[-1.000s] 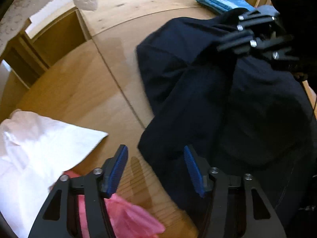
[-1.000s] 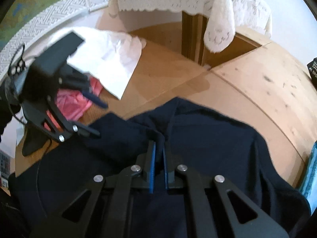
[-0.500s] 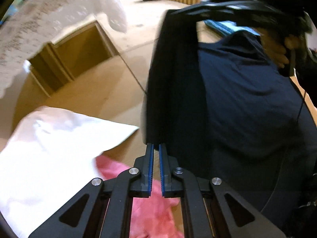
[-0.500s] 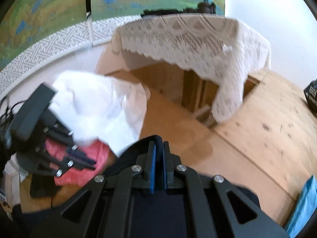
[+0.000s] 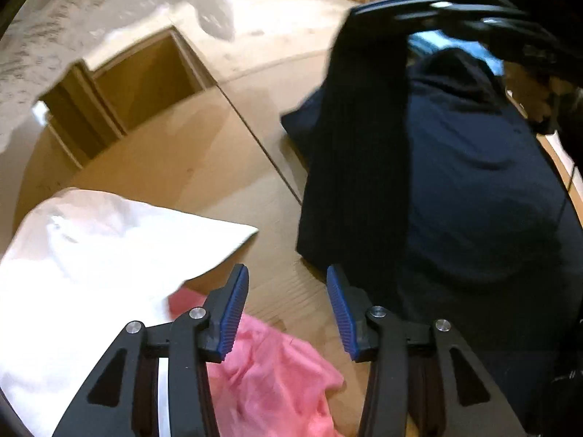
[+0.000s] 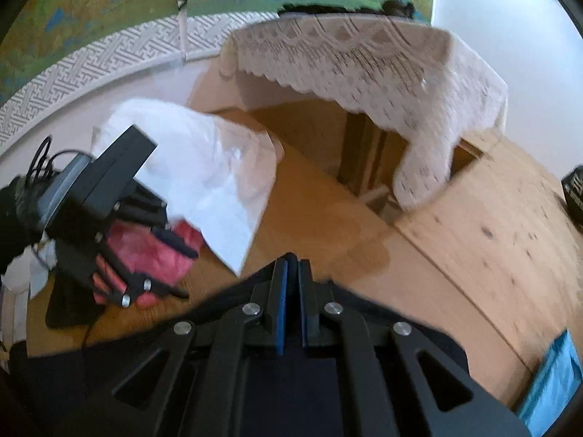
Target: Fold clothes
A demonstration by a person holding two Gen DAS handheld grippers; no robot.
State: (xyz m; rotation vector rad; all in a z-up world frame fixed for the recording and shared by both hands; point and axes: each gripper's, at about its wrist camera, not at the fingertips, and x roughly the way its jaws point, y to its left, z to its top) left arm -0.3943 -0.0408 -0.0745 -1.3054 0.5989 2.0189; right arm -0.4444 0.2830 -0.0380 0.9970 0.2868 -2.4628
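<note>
Right claw lifts navy garment, seemingly pinched; left claw gapes.

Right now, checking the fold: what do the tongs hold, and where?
Right tongs pinch the navy garment at its lifted edge; left tongs hold nothing.
</note>
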